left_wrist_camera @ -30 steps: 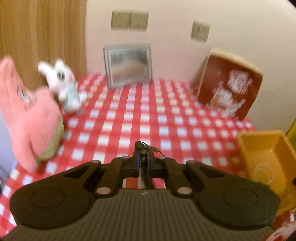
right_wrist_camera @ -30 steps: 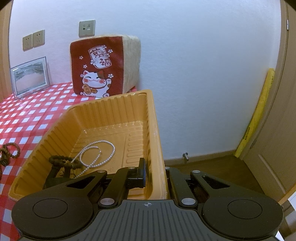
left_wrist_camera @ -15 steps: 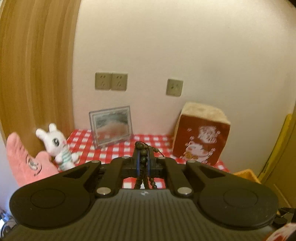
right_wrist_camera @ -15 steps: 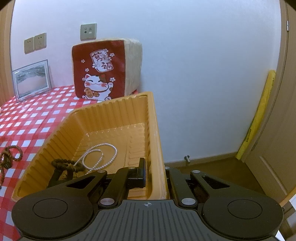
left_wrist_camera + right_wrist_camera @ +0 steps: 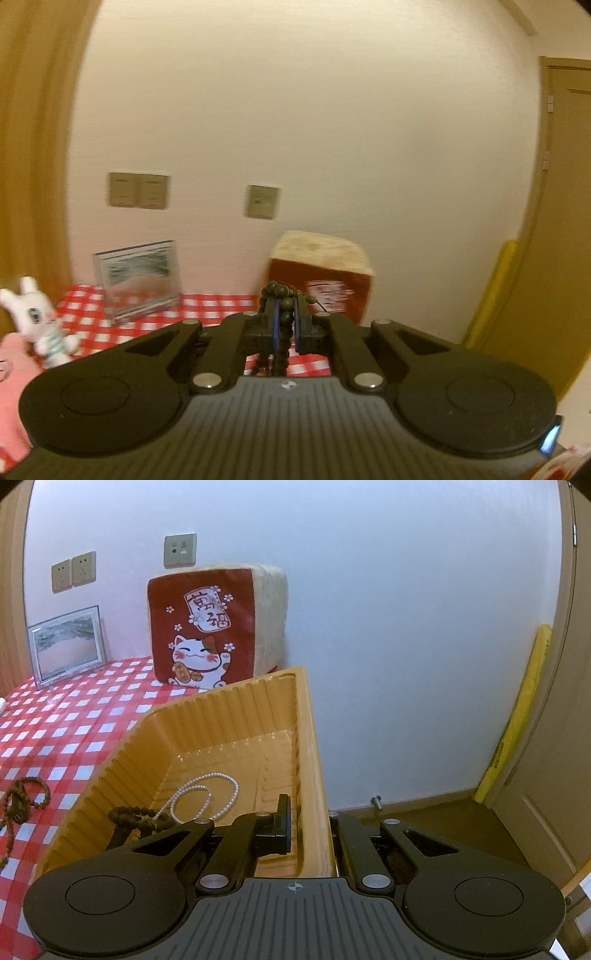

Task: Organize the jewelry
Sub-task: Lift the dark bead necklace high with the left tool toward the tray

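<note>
Left to right. Left tongs [image 5: 285, 320]: clamped on a dark bead bracelet [image 5: 281, 332], loops bunched above the pads and strands hanging below, clear of the checked surface [image 5: 207, 308]. Left view is mostly wall; bunny plush [image 5: 35, 321] and picture frame [image 5: 138, 280] sit low in it.

On the surface, left of the bin: a brown bead string [image 5: 20, 805], loose, not yet collected.

Orange bin [image 5: 207, 731]: pearl necklace [image 5: 207, 794] and another dark bead bracelet [image 5: 138, 818] lie on its floor. Cat cushion [image 5: 207, 635] behind it, against the wall.

Right tongs [image 5: 310, 823]: pinched together on the bin's right wall, one finger inside, one outside. Reads as steadying the bin.

Step, my read: transport, with the left load lifted and headed for the bin.

Next move calls for: swing left tongs over the bin opening, lower until the hanging strands are inside the walls, then part the tongs. Watch for strands catching on the ribbed rim. Brown string goes after.
</note>
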